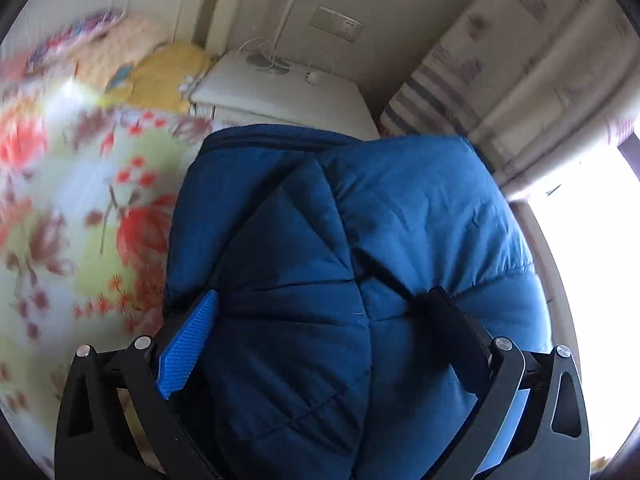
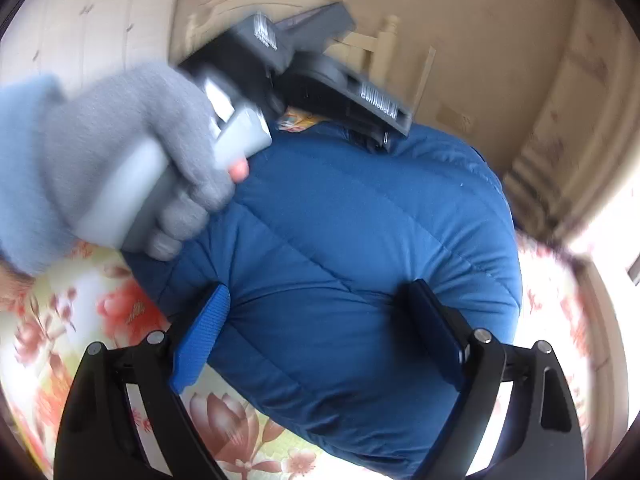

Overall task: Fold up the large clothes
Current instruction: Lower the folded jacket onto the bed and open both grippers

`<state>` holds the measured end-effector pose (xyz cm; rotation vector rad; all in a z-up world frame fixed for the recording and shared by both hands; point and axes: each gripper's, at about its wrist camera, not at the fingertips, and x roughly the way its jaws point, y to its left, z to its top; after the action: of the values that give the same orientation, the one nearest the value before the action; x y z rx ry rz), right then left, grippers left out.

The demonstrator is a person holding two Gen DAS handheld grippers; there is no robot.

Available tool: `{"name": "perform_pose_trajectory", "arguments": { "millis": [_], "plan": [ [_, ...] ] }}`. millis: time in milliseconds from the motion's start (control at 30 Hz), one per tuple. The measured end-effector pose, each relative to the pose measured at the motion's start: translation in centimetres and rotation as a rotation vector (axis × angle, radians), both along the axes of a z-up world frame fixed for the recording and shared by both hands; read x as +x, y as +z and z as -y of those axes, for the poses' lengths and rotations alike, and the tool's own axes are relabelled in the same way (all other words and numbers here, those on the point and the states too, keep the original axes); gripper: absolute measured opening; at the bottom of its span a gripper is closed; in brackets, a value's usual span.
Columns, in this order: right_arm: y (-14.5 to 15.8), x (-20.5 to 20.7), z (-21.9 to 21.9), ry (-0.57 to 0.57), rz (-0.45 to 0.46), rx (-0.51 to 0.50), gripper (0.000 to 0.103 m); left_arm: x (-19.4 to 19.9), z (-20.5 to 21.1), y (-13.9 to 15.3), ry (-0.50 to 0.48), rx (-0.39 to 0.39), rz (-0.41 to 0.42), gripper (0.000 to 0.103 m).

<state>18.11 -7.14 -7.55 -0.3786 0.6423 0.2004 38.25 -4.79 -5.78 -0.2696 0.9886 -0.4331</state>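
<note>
A bulky blue quilted jacket (image 1: 360,240) is bunched up above the floral bed sheet (image 1: 80,184). My left gripper (image 1: 320,300) is shut on a thick fold of it, the fabric bulging between the fingers. In the right wrist view my right gripper (image 2: 320,296) is shut on another thick part of the same jacket (image 2: 360,220). The left gripper (image 2: 304,80), held by a grey-gloved hand (image 2: 132,152), shows there at the jacket's far side. Both views are motion-blurred.
A white bedside cabinet (image 1: 280,88) with cables stands beyond the jacket. A yellow pillow (image 1: 168,72) lies at the bed's head. Curtains (image 1: 520,60) and a bright window are on the right. A cream headboard and wall (image 2: 480,40) stand behind.
</note>
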Motion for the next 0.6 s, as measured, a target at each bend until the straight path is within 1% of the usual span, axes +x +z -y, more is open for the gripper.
{"name": "perform_pose_trajectory", "arguments": {
  "millis": [100,133,167,200,233,267,300,333,400,433,500,567,600],
  "plan": [
    [0.1,0.1,-0.2,0.013,-0.019,0.004,0.090,-0.7,-0.7,-0.1,0.009,-0.016,0.038,0.099],
    [0.4,0.1,-0.1,0.025,-0.038,0.008,0.090,-0.9,-0.9,-0.1,0.014,-0.025,0.044,0.099],
    [1.1,0.1,0.0,0.060,-0.082,0.006,0.089,-1.0,-1.0,-0.1,0.016,-0.029,0.050,0.099],
    [2.1,0.2,0.4,0.092,-0.106,0.012,0.086,-1.1,-1.1,-0.1,0.018,-0.034,0.057,0.099],
    [3.0,0.3,0.9,0.109,-0.111,0.030,0.073,-1.2,-1.3,-0.2,0.018,-0.048,0.060,0.099],
    [4.1,0.6,1.9,0.116,-0.103,0.059,0.065,-1.2,-1.5,-0.3,0.019,-0.064,0.060,0.099],
    [5.6,1.4,3.2,0.093,-0.073,0.090,0.065,-1.1,-1.8,-0.5,0.021,-0.087,0.059,0.099],
    [7.1,2.7,4.9,0.040,-0.029,0.114,0.065,-1.1,-2.1,-0.7,0.024,-0.101,0.061,0.099],
    [9.1,6.1,8.0,-0.066,0.017,0.163,0.064,-1.4,-2.3,-0.8,0.028,-0.110,0.071,0.099],
    [10.0,8.7,9.7,-0.126,0.023,0.209,0.064,-1.3,-2.2,-0.7,0.031,-0.106,0.075,0.099],
    [10.8,13.2,11.5,-0.188,0.004,0.266,0.063,-1.4,-2.1,-0.7,0.035,-0.093,0.081,0.099],
    [10.9,17.4,12.1,-0.210,-0.004,0.298,0.064,-1.4,-2.0,-0.6,0.037,-0.090,0.085,0.099],
    [10.4,19.3,12.2,-0.225,-0.012,0.294,0.066,-1.4,-2.0,-0.6,0.039,-0.089,0.087,0.099]
  ]
}}
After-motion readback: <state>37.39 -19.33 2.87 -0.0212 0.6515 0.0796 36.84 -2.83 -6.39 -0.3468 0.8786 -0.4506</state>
